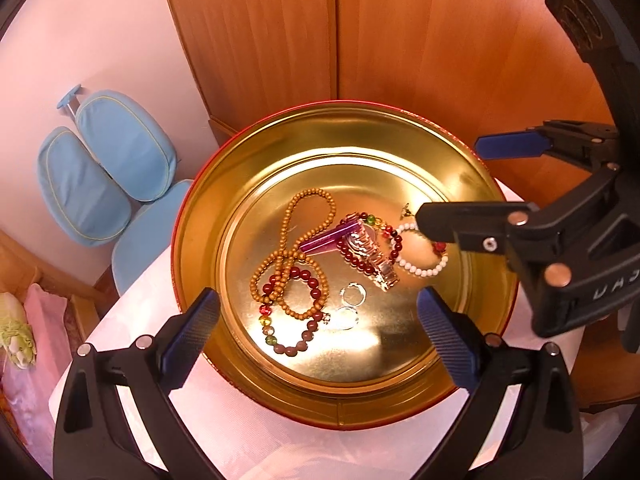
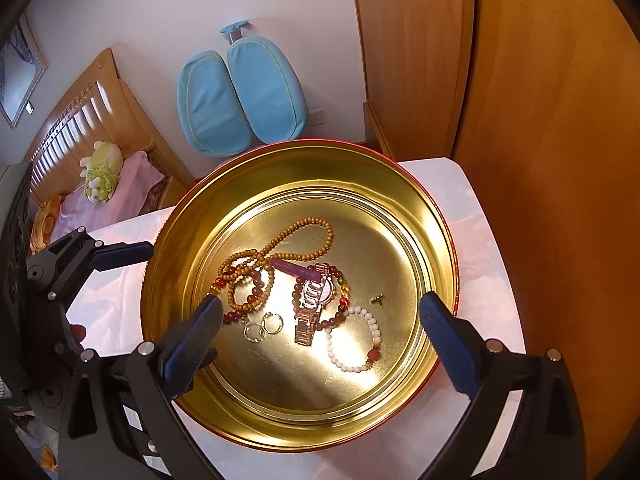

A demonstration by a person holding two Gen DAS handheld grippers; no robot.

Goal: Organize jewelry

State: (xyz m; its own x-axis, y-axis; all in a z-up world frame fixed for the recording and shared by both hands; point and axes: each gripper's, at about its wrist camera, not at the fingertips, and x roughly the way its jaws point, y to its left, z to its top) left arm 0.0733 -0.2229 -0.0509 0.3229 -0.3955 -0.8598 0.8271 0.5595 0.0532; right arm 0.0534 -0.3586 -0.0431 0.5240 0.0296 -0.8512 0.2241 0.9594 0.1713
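A round gold tin (image 1: 280, 140) (image 2: 280, 168) on a white cloth holds jewelry. Inside lie a long tan bead necklace (image 1: 286, 220) (image 2: 316, 222), a dark red bead bracelet (image 1: 316, 286), a purple tube (image 1: 324, 240) (image 2: 290, 269), a metal watch (image 1: 376, 258) (image 2: 312, 304), a white bead bracelet (image 1: 420, 270) (image 2: 352, 340), two silver rings (image 1: 352, 294) (image 2: 272, 323) and a small earring (image 2: 377, 300). My left gripper (image 1: 318, 318) is open above the tin's near rim. My right gripper (image 2: 320, 320) is open over the tin; in the left wrist view its fingers (image 1: 460, 224) reach in from the right.
A blue padded chair (image 1: 108, 168) (image 2: 240, 100) stands past the table. A wooden wardrobe (image 1: 360, 32) (image 2: 520, 120) is close behind the tin. A bed with pink cover and a plush toy (image 2: 100, 176) lies at the left.
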